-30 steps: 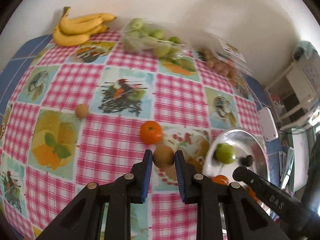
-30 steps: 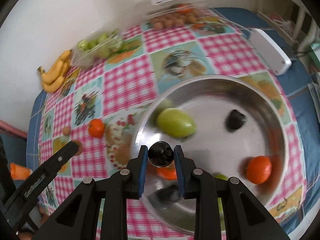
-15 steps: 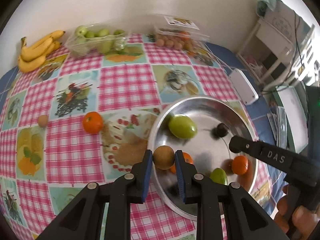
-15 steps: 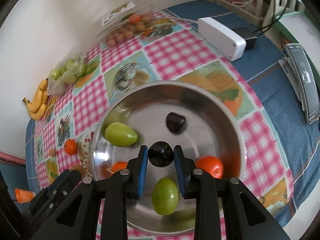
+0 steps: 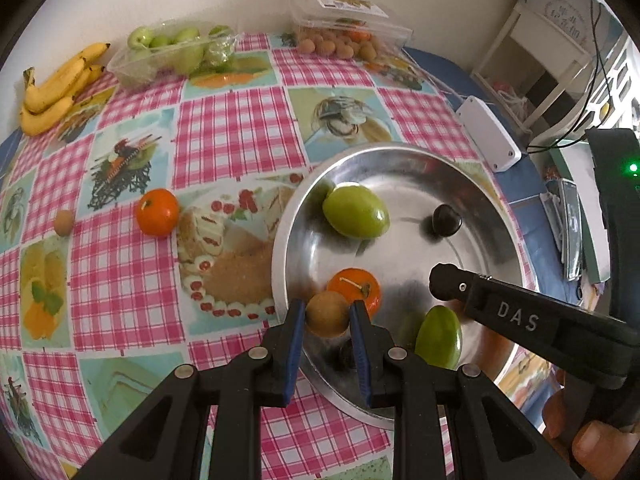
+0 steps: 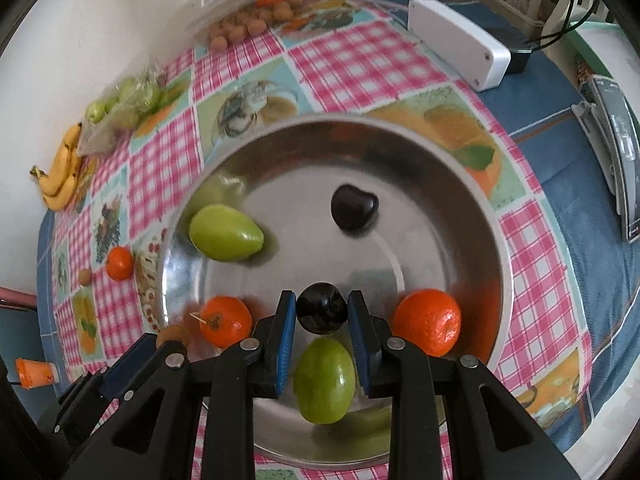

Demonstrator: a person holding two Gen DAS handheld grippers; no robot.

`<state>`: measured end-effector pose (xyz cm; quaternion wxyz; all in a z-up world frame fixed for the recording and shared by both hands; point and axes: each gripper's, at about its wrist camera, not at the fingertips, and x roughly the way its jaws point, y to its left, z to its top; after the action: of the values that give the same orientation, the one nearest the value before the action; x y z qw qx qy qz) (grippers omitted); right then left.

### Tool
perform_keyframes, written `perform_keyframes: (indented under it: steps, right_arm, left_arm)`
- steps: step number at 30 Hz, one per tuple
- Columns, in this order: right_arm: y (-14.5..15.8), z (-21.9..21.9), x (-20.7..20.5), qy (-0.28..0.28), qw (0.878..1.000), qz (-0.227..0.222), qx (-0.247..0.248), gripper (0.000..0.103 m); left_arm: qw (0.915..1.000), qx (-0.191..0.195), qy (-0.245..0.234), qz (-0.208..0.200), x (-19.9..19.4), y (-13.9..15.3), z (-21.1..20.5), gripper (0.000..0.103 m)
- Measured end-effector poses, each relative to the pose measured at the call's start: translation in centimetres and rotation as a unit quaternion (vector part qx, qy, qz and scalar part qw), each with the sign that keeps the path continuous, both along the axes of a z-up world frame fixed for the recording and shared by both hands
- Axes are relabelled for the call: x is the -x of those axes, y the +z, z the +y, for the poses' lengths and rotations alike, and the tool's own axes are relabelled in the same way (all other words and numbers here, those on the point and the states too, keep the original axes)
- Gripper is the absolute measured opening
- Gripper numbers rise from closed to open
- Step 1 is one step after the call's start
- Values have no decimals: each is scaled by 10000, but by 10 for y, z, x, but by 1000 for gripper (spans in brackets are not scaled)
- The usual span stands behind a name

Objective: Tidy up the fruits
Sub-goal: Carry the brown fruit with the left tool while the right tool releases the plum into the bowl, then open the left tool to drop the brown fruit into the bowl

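My left gripper (image 5: 327,320) is shut on a small brown round fruit (image 5: 327,314) and hangs just over the near left rim of the steel bowl (image 5: 280,240). A dark round fruit (image 6: 322,314) sits between the pads of my right gripper (image 6: 322,320), which is shut on it above the bowl (image 6: 500,240). Inside the bowl lie two green fruits (image 6: 226,232) (image 6: 324,380), two mandarins (image 6: 225,320) (image 6: 427,322) and another dark fruit (image 6: 354,208). On the cloth to the left lie a mandarin (image 5: 157,211) and a small brown fruit (image 5: 64,222).
Bananas (image 5: 56,84), a clear tray of green fruits (image 5: 172,52) and a clear box of small brown fruits (image 5: 344,36) line the wall at the back of the table. A white box (image 5: 488,138) lies to the right of the bowl. A hand (image 5: 592,444) holds the right gripper.
The left gripper carried the brown fruit rightward from over the cloth to the bowl's near left rim. The right gripper moved across the bowl with the dark fruit and sank a little.
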<state>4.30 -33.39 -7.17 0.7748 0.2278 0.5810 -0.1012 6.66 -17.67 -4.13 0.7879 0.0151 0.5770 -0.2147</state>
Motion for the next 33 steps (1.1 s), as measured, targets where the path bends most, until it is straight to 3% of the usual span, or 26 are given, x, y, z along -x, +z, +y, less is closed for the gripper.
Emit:
perform_keyframes:
  steps: [11, 14, 21, 28, 31, 33]
  right_arm:
    - [3, 1, -4, 11, 10000, -12, 11, 29]
    - [6, 1, -5, -5, 10000, -87, -3, 36]
    - [14, 2, -4, -25, 9998, -217, 45, 36]
    - [11, 3, -4, 10, 9999, -149, 65, 36]
    - [10, 6, -5, 45, 9999, -129, 97, 36]
    - [10, 8, -6, 99, 9998, -128, 144, 36]
  left_arm:
    - [9999, 13, 52, 88, -1, 1, 3, 28]
    - [9999, 44, 81, 83, -2, 2, 4, 29]
    - [9994, 138, 295, 82, -8, 7, 15, 31]
    - [9971, 7, 752, 140, -18, 2, 40, 46]
    - [9950, -96, 975, 180, -23, -3, 52, 61]
    - [9931, -256, 1121, 216, -26, -7, 61, 65]
